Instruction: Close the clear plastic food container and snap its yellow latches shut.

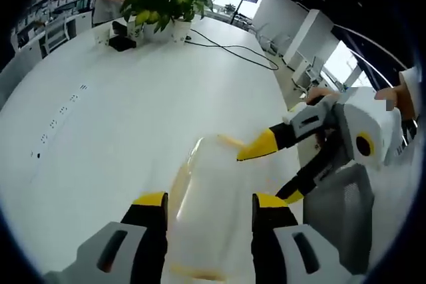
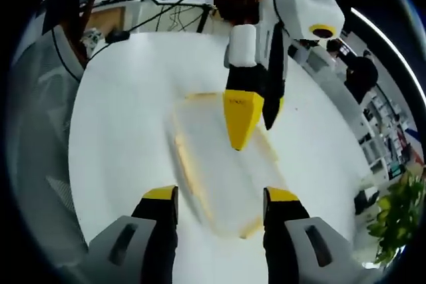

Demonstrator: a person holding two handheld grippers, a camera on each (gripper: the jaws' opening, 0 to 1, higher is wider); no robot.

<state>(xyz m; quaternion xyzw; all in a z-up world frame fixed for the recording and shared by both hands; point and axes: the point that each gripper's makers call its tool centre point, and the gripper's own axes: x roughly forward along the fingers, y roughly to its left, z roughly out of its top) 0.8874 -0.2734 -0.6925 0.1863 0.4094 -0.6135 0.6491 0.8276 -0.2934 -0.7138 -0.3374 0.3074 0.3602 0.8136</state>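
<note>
Both jaws stand released, the left gripper (image 1: 210,201) and right gripper (image 2: 219,194) over the blurred container (image 2: 223,164) mid-table (image 1: 100,131); an off-centre push may slide it, missing the yellow latches (image 2: 183,154).

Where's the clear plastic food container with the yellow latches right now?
The clear plastic food container lies on the white table, between the left gripper's open jaws in the left gripper view, with the right gripper reaching in from the right.
</note>
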